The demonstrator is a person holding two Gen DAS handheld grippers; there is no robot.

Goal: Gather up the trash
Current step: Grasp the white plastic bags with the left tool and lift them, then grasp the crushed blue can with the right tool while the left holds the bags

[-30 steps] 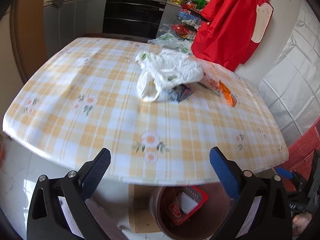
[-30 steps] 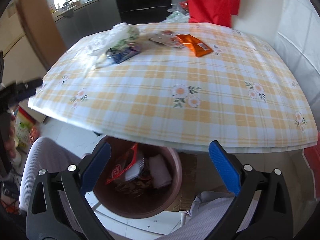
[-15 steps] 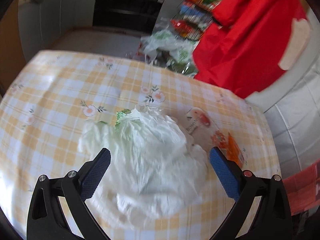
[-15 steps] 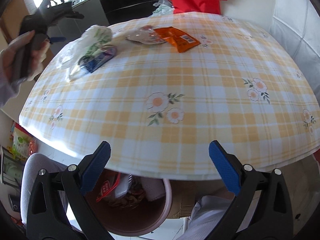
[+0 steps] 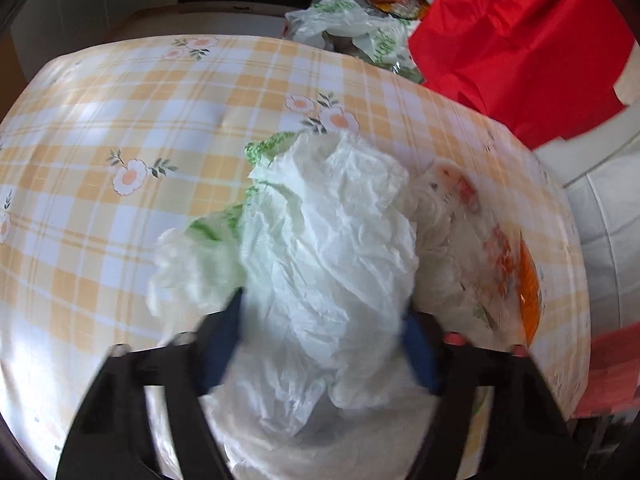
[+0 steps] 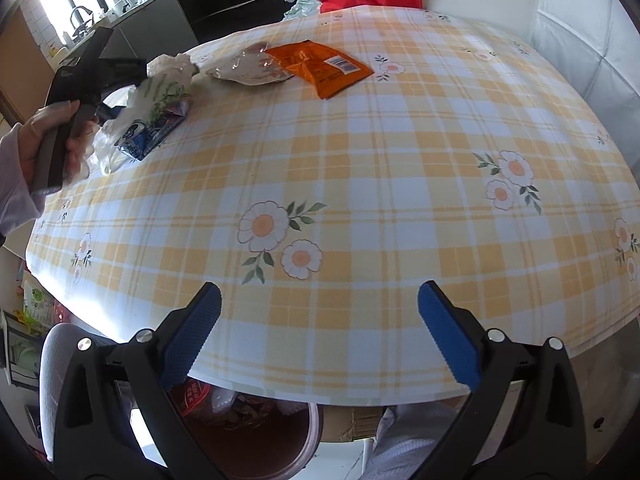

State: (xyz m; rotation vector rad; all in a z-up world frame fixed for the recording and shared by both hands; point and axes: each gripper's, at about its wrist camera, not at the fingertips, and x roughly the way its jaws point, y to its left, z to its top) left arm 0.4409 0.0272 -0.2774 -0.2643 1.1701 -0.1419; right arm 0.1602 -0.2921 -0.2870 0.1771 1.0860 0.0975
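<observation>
A crumpled white plastic bag [image 5: 332, 240] with green print lies on the yellow checked table [image 5: 120, 100]. My left gripper [image 5: 320, 350] straddles it; its jaws are closing, and both blue pads touch the bag's sides. In the right wrist view the same bag [image 6: 160, 88] sits at the far left under the left gripper [image 6: 116, 80], which a hand [image 6: 52, 140] holds. A blue wrapper [image 6: 152, 132] pokes out beside it. A clear wrapper [image 6: 248, 70] and an orange packet [image 6: 320, 66] lie further back. My right gripper [image 6: 320, 332] hangs open over the table's near edge, holding nothing.
A brown bin [image 6: 256, 440] with trash inside stands on the floor under the near table edge. Red cloth [image 5: 520, 40] hangs beyond the far right corner, with plastic bags [image 5: 348, 20] behind the table. A white padded wall [image 6: 580, 40] borders the right side.
My left gripper went from the table's near edge out over the white bag, came down on it and narrowed its jaws around it. My right gripper moved forward, above the table edge.
</observation>
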